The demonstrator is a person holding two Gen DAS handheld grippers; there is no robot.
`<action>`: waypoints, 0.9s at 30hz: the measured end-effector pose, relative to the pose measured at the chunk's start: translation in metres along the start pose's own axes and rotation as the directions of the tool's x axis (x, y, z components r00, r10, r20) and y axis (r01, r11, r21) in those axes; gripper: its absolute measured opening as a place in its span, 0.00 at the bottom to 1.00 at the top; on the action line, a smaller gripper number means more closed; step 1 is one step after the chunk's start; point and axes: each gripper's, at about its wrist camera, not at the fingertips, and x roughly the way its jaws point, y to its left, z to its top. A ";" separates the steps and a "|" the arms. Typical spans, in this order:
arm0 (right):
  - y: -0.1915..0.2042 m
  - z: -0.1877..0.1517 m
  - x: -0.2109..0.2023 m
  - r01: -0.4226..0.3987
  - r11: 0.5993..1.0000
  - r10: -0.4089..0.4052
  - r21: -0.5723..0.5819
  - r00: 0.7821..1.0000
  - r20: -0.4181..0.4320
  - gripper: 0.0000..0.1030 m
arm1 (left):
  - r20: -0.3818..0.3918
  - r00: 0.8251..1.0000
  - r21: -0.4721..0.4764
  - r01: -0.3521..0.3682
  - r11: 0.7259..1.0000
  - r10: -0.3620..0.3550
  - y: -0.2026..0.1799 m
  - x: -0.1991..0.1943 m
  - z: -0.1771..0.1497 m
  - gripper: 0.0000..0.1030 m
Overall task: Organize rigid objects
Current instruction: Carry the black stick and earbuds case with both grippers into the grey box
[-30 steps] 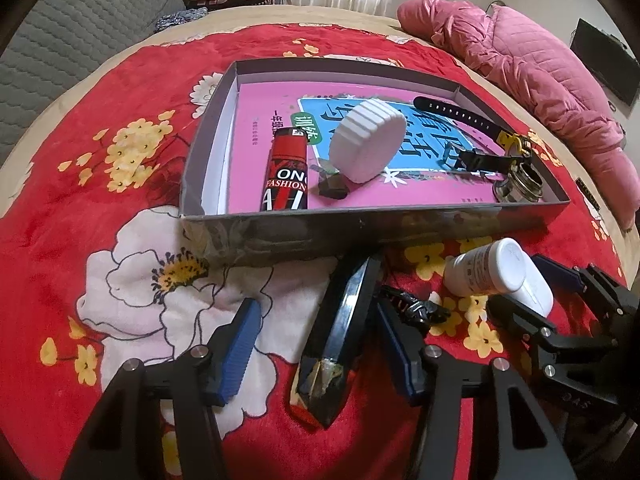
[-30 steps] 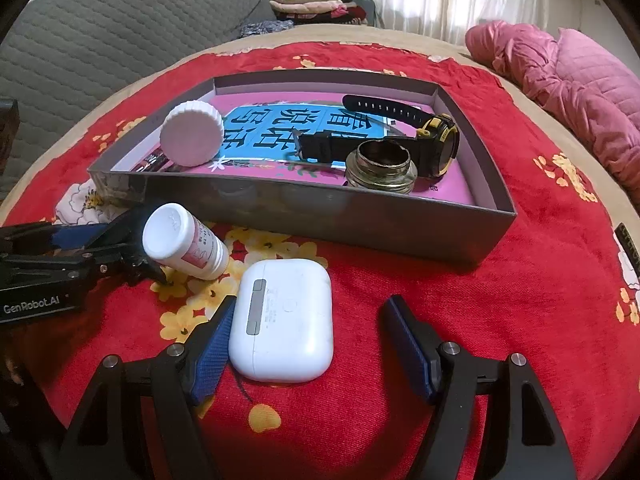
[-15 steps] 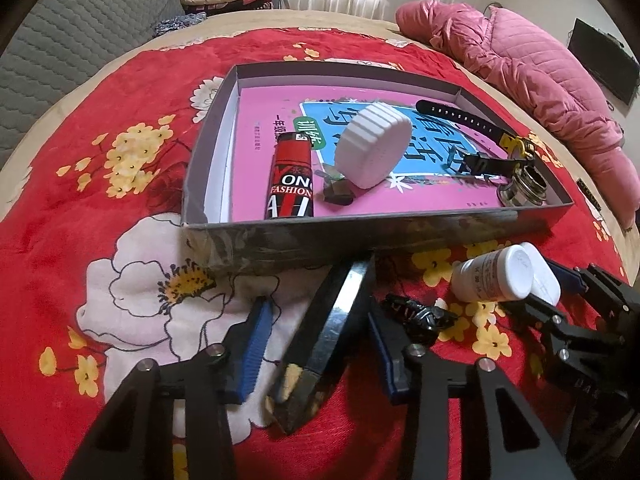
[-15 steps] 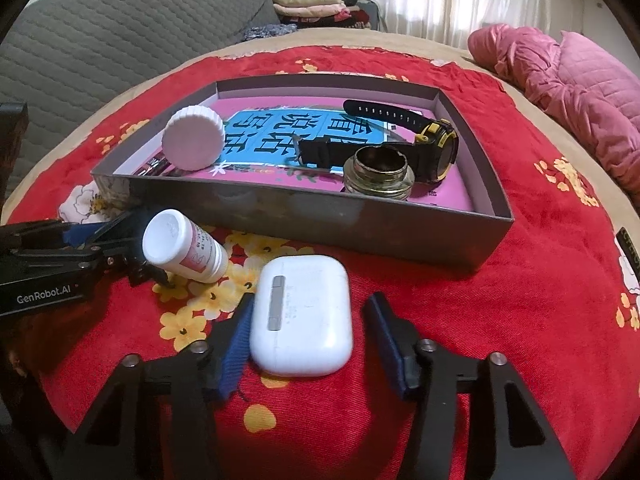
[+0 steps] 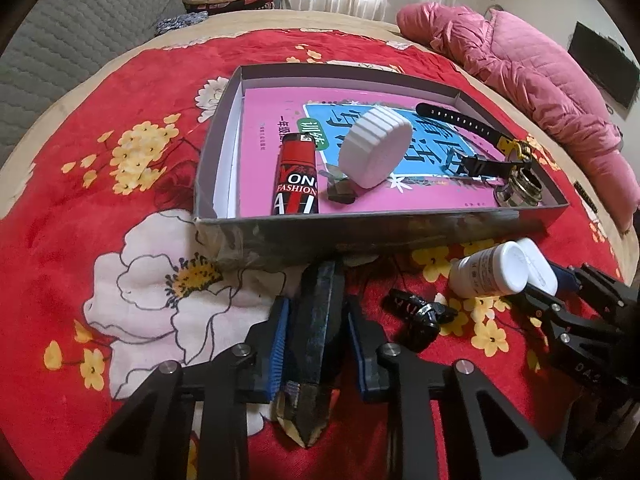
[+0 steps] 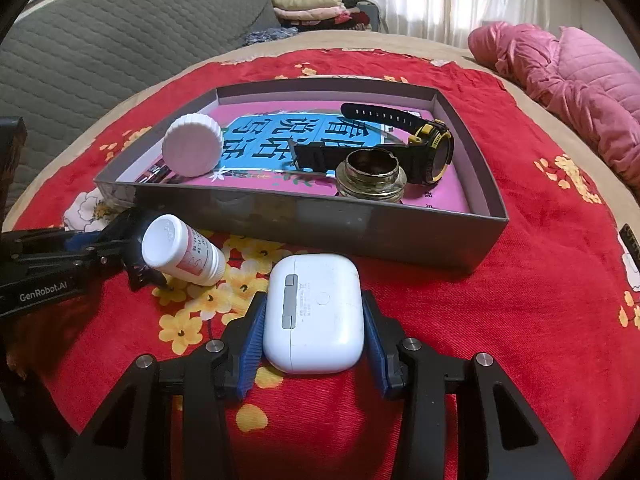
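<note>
A white earbud case (image 6: 314,314) lies on the red floral cloth (image 6: 520,300), just near of the grey box (image 6: 360,232). The right gripper (image 6: 314,320) has just been closing its jaws, and its blue pads (image 6: 252,334) now press both sides of the case. Left of it a white pill bottle (image 6: 180,250) lies on its side. Farther left, a long dark pointed object (image 5: 316,340) lies on the cloth with its far end near the box wall. The left gripper (image 5: 316,344) has likewise just been closing, and its pads (image 5: 278,346) clamp that object. Inside the box rest a white lid (image 5: 376,146), a red lighter (image 5: 296,178) and a black watch (image 6: 424,144).
</note>
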 end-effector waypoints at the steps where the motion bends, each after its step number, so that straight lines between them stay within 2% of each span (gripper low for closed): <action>1: 0.000 0.000 0.000 0.000 1.000 0.000 0.001 1.000 0.000 0.44 | -0.001 1.000 -0.006 0.003 1.000 -0.003 0.000 -0.001 -0.001 0.25; 11: 0.000 0.000 0.000 0.001 1.000 -0.001 -0.003 1.000 -0.001 0.44 | 0.005 0.999 -0.041 0.054 0.998 -0.054 0.001 -0.016 -0.006 0.24; 27: -0.004 -0.001 -0.012 -0.026 1.000 0.026 0.003 1.000 0.009 0.44 | 0.033 0.997 -0.029 0.064 0.998 -0.063 -0.008 -0.032 -0.006 0.24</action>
